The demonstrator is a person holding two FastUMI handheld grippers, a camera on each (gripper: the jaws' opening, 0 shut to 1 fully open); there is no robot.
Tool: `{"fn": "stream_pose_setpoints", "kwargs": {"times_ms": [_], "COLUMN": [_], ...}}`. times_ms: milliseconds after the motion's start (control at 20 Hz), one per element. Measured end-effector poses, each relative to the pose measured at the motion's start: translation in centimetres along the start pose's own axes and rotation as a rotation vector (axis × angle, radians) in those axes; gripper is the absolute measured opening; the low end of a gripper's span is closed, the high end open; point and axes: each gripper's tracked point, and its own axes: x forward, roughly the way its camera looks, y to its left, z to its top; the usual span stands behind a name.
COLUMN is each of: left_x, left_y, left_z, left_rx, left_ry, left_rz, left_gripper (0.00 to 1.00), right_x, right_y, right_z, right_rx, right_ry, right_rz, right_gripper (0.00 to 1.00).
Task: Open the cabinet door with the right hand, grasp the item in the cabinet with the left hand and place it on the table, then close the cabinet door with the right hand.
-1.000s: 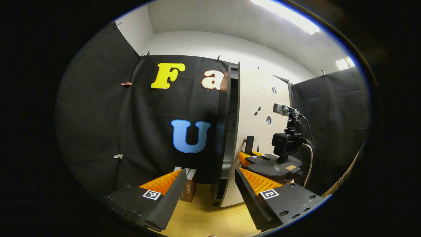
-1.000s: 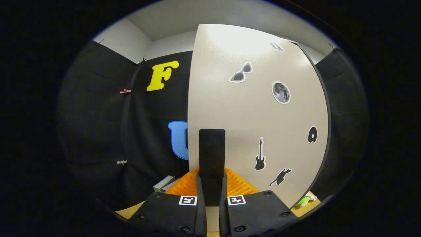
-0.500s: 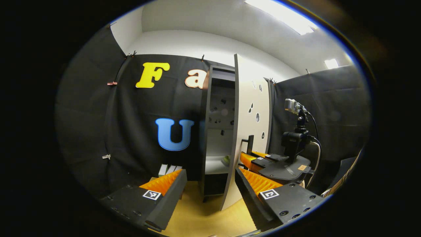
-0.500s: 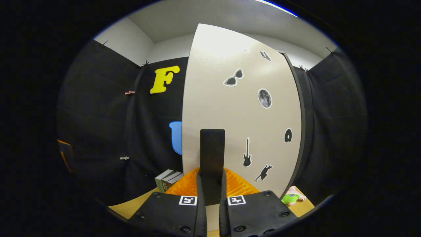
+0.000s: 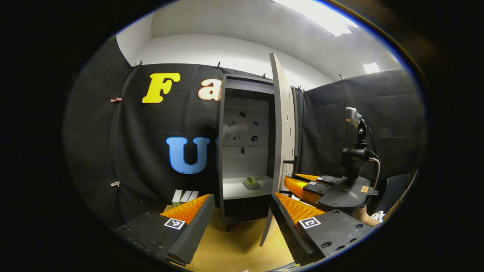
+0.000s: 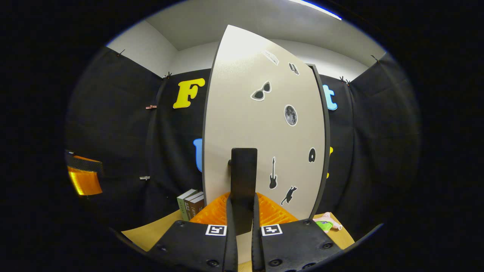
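Observation:
The dark cabinet (image 5: 227,113) stands on the wooden table, its pale door (image 5: 280,143) swung wide so I see it edge-on in the left gripper view. On the white shelf inside lies a small green item (image 5: 251,183). My left gripper (image 5: 242,219) is open, in front of the cabinet and short of the shelf. In the right gripper view the door (image 6: 261,124) with its stickers faces me, and my right gripper (image 6: 242,211) is shut on its black upright handle (image 6: 244,177). The right gripper (image 5: 298,185) also appears beside the door in the left gripper view.
A few books (image 5: 185,196) stand on the table left of the cabinet, seen too in the right gripper view (image 6: 191,204). A green and pink toy (image 6: 327,223) lies on the table right of the door. Bare wooden tabletop (image 5: 234,245) stretches before the cabinet.
The door has swung further open with the right gripper on its handle. The cabinet's inside and the green item on the shelf have come into view.

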Motion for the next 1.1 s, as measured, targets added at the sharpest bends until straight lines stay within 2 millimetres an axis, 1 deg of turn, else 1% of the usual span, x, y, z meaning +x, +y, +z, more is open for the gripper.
{"fn": "stream_pose_setpoints", "kwargs": {"times_ms": [150, 350, 500, 650, 750, 850, 1000, 1100], "left_x": [1.6, 3.5, 4.7, 5.7, 6.7, 7.4, 8.7, 9.5], "left_y": [-1.8, -4.2, -5.4, -6.9, -8.2, -9.3, -10.9, -12.2], "left_z": [0.0, -0.9, -1.0, -1.0, -1.0, -1.1, -1.3, -1.3], "left_rx": [-0.01, -0.023, -0.027, -0.036, -0.042, -0.051, -0.053, -0.049], "left_ry": [0.001, 0.026, 0.026, 0.022, 0.021, 0.023, 0.03, 0.029], "left_rz": [-0.05, -0.127, -0.168, -0.21, -0.239, -0.265, -0.297, -0.314], "left_gripper": [0.93, 0.93, 0.93, 0.93, 0.93, 0.93, 0.93, 0.93], "right_x": [-1.5, -3.6, -4.9, -6.6, -7.5, -8.0, -8.9, -9.7], "right_y": [-1.7, -3.6, -5.5, -7.9, -9.7, -11.0, -13.2, -14.0], "right_z": [0.2, 0.8, 0.9, 1.2, 1.6, 1.7, 2.6, 3.0], "right_rx": [0.0, -0.012, -0.032, -0.047, -0.042, -0.029, -0.028, -0.026], "right_ry": [0.006, 0.003, 0.007, 0.007, 0.005, 0.002, -0.021, -0.028], "right_rz": [0.002, -0.048, -0.093, -0.144, -0.174, -0.195, -0.224, -0.223], "right_gripper": [0.18, 0.18, 0.18, 0.17, 0.17, 0.17, 0.16, 0.16]}}
